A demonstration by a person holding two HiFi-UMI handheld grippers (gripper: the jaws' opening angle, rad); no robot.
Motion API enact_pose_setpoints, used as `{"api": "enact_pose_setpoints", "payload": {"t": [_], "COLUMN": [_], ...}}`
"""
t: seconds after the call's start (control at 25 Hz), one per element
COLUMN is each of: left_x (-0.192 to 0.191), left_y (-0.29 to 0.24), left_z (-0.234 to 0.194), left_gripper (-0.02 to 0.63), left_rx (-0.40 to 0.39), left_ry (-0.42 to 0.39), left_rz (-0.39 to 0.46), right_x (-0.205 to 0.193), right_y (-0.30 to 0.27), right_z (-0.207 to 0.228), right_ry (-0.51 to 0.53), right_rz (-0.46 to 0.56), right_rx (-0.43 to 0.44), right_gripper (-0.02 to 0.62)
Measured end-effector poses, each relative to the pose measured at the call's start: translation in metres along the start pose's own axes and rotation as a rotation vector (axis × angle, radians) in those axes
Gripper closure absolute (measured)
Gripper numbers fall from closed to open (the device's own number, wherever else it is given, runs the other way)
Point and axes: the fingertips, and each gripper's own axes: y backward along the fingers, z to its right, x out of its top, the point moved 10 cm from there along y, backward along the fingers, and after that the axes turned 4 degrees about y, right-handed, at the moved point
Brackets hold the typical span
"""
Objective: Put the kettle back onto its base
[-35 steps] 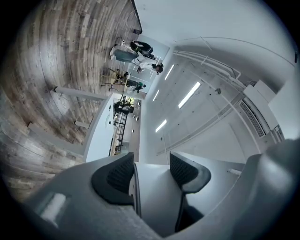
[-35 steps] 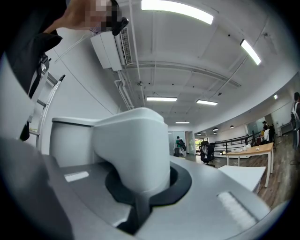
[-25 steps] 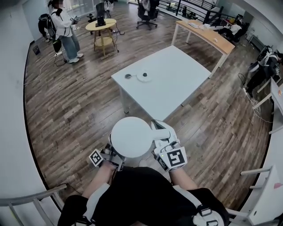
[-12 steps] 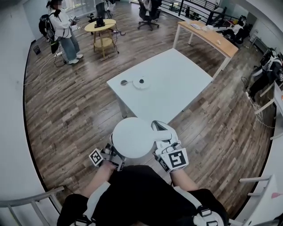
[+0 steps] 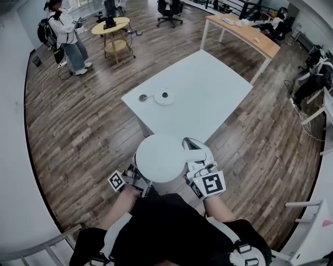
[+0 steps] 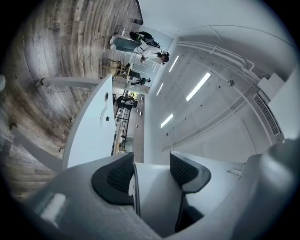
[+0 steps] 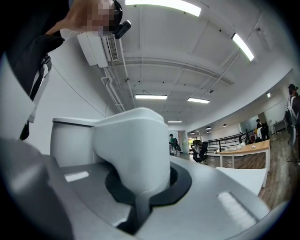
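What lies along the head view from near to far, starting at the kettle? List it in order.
kettle → near edge of the white table → kettle base → round yellow table

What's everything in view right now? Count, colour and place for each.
kettle: one, white, held in the air short of the table
base: one, white, on the table near its left corner
small round thing: one, dark centre, beside the base; can't tell what it is
table: one, white, ahead
desk: one, wood top, far right
round table: one, yellow, far left
chair: at least one, black, far back
person: one, white top, standing far left
floor: brown wood
left gripper: grey, shut on the kettle's side
right gripper: grey, shut on the kettle's handle
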Motion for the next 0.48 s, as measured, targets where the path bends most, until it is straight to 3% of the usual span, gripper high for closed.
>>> {"api": "enact_pose_setpoints", "payload": {"t": [0.48], "left_x": [0.066], "left_y": [-0.077], "left_z": [-0.012], "left_gripper": [0.367], "left_rx": [0.002], "left_ry": [0.038], "left_rz": [-0.056], "right_x": [-0.007], "right_y": [-0.082], "right_z": [0.029], "right_ry": [0.024], "right_rz": [-0.012], "right_rx": [-0.054], "right_gripper": [0.591]}}
